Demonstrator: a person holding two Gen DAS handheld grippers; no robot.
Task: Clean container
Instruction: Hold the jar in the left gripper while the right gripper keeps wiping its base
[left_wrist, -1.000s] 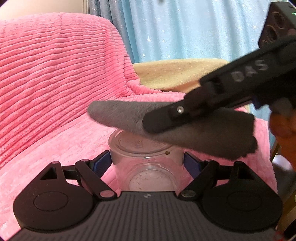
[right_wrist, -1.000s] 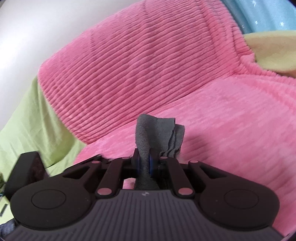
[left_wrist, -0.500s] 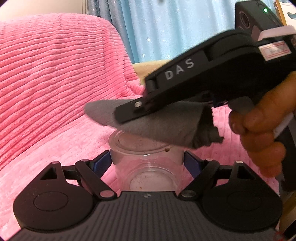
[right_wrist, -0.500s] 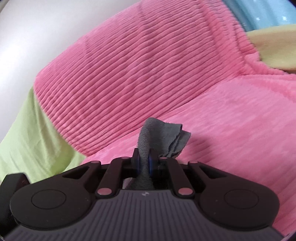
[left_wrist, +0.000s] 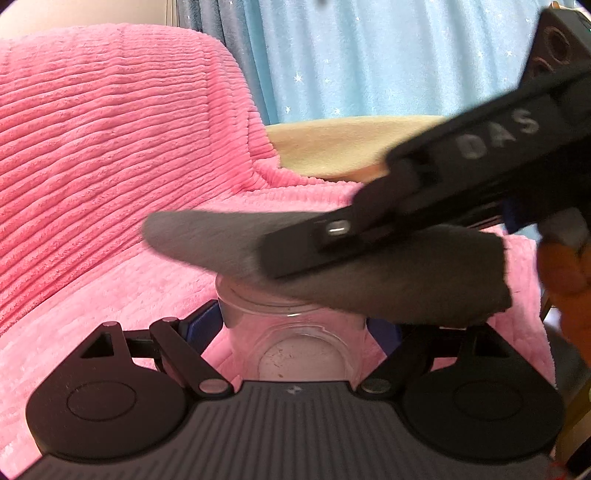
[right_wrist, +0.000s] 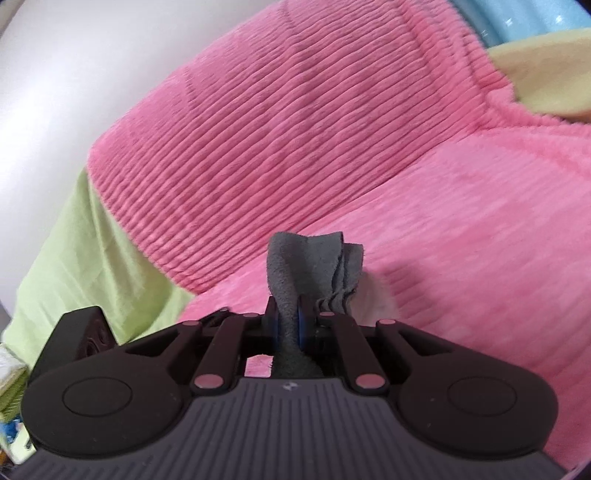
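Two grippers are busy: the clear round plastic container (left_wrist: 291, 332) is clamped upright between the left gripper (left_wrist: 295, 325)'s blue pads, near its camera, over the pink ribbed blanket (left_wrist: 110, 166). The folded grey cloth (left_wrist: 388, 269) is pinched tight by the right gripper (right_wrist: 288, 325) and lies across the mouth, so downward is probably where wiping gets done.

Ribbed pink plush blanket (left_wrist: 110, 155) drapes over a raised back from 9 to 12 o'clock and spreads flat across the centre. Pale yellow fabric (left_wrist: 332, 147) lies just beyond its far edge, toward 1 o'clock. Light blue curtain with small white stars (left_wrist: 369, 55) hangs behind, at 12 to 1 o'clock. In the right wrist view, light green cloth (right_wrist: 85, 243) borders the blanket at 9 o'clock; plain white wall (right_wrist: 74, 74) at 10 to 11.
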